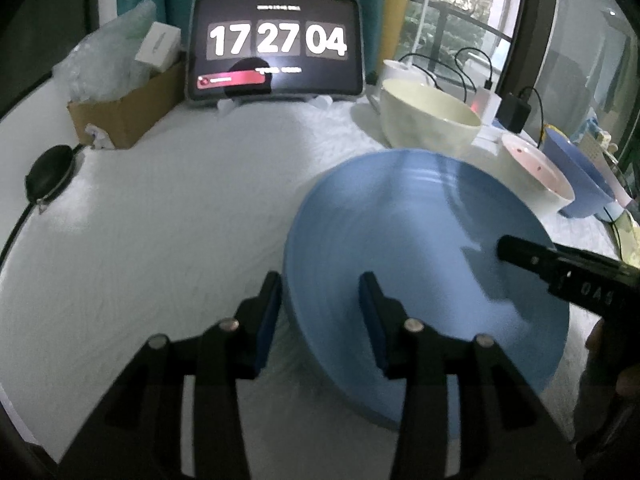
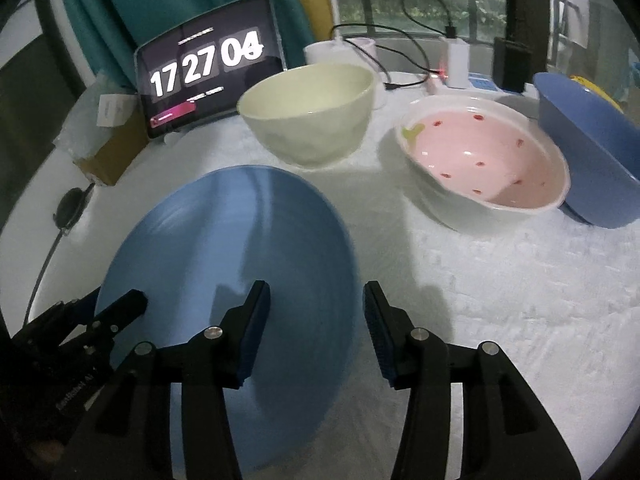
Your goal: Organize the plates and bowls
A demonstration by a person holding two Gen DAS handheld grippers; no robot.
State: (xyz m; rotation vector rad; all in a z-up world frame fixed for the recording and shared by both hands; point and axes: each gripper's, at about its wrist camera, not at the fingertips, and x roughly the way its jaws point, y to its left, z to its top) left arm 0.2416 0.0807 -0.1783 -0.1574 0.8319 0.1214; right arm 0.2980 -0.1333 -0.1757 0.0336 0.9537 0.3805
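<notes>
Taking the blue plate [image 2: 228, 280] as landmark: it lies flat on the white-covered table [image 2: 500, 320], face up, round, so it has no long axis to name. At its left rim the left tool [image 1: 320, 300] straddles the edge, one finger [image 1: 268, 312] outside on the cloth and the other over the plate's face, jaws partly apart with gaps to the rim. At its right rim the right tool [image 2: 316, 320] stands likewise, one finger [image 2: 256, 328] above the plate and the other off it, jaws moderately spread, not pressing. Behind the plate to the left a tablet [image 2: 208, 80] shows a clock. Behind it sits a cream bowl [image 2: 308, 116], upright. Right of that, well apart from the plate, a pink dotted bowl [image 2: 484, 160] tilts against a blue basin [image 2: 592, 148]
</notes>
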